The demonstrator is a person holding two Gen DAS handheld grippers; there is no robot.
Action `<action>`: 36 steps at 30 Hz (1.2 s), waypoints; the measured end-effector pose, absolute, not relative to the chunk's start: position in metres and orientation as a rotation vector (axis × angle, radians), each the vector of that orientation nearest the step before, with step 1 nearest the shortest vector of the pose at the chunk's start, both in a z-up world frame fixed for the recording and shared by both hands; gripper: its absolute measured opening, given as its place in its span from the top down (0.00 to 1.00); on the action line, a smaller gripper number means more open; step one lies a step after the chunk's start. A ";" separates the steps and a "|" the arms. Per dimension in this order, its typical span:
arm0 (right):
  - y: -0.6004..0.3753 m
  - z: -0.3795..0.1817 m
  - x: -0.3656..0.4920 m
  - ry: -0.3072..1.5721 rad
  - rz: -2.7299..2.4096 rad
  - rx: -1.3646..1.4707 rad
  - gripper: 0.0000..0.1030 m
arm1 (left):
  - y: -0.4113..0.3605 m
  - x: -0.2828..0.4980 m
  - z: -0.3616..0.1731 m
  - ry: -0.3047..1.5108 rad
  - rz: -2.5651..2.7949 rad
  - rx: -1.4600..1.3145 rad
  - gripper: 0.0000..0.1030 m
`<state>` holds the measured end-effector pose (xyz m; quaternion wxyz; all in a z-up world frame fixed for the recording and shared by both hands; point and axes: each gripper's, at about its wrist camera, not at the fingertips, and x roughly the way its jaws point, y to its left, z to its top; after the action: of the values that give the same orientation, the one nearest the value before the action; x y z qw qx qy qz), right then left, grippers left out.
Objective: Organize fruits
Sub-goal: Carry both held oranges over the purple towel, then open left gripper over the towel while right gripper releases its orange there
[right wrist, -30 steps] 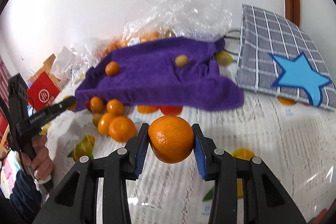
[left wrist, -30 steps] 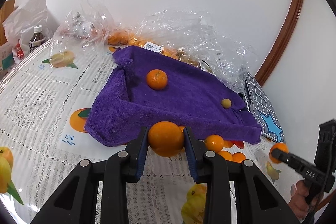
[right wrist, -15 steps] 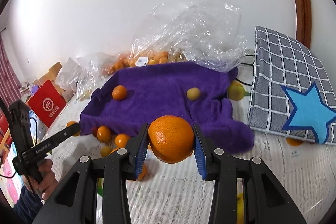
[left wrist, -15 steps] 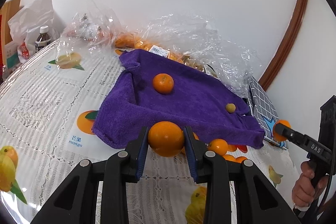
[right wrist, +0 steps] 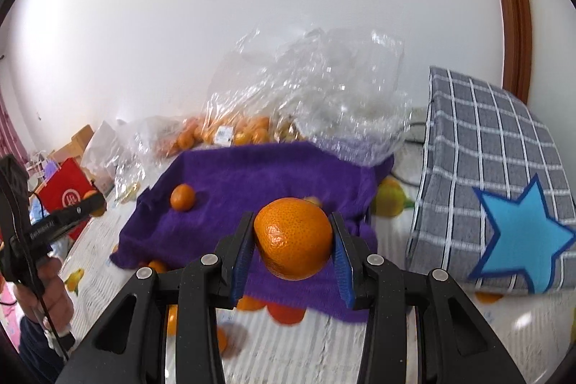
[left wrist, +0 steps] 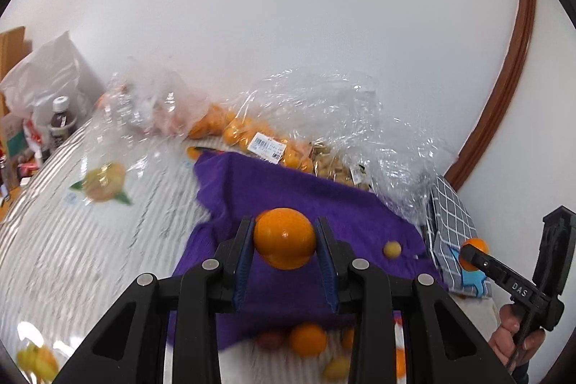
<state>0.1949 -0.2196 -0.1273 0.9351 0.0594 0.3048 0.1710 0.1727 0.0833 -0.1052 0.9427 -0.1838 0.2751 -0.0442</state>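
Item 1, left side. The left gripper (left wrist: 285, 249) pinched a smooth orange (left wrist: 284, 242) between its blue pads, held above the near part of the purple towel (left wrist: 288, 193). In the right wrist view the same gripper (right wrist: 94, 202) showed only as a black bar with a sliver of orange at its tip.

Item 2, centre. The purple towel carried 1 small orange (right wrist: 183, 197) on its left half and 1 small yellowish fruit (left wrist: 392, 248) toward its right edge. Judged: 2 fruits were placed and 2 more were in hand, so sorting looked early.

Item 3, near edge. Loose fruit (left wrist: 307, 339) lay on the tablecloth (left wrist: 108, 240) just beside the towel's front hem, not yet gathered. Their count could not be fixed, as the gripper frames covered part of them and motion blur smeared the rest.

Item 4, back. Clear plastic bags (left wrist: 324, 117) behind the towel held many more oranges. How many could not be told through the crinkled film.

Item 5, right side. The right gripper (right wrist: 292, 249) clamped a dimpled mandarin (right wrist: 293, 238) between its pads, over the towel's front right part. A grey checked cloth with a blue star (right wrist: 504, 211) lay just right of the towel. Its role in the sorting was unclear.

Item 6, hidden. The small yellowish fruit sat almost wholly behind the mandarin in the right wrist view. The table's far left clutter was blurred.
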 end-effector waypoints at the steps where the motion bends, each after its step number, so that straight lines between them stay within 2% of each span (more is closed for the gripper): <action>1: -0.219 -0.126 0.200 0.618 0.351 0.125 0.61 | 0.081 0.184 -0.110 0.585 -0.101 -0.395 0.69; 13: -0.219 -0.161 0.246 0.693 0.329 0.141 0.61 | 0.085 0.223 -0.155 0.663 -0.071 -0.398 0.69; 36: -0.188 -0.202 0.256 0.800 0.325 0.004 0.61 | 0.070 0.233 -0.166 0.726 -0.076 -0.304 0.69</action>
<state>0.2560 -0.1880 -0.2024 0.9083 0.0017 0.3876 0.1573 0.2335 0.0698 -0.1664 0.9228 -0.1480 0.3537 -0.0371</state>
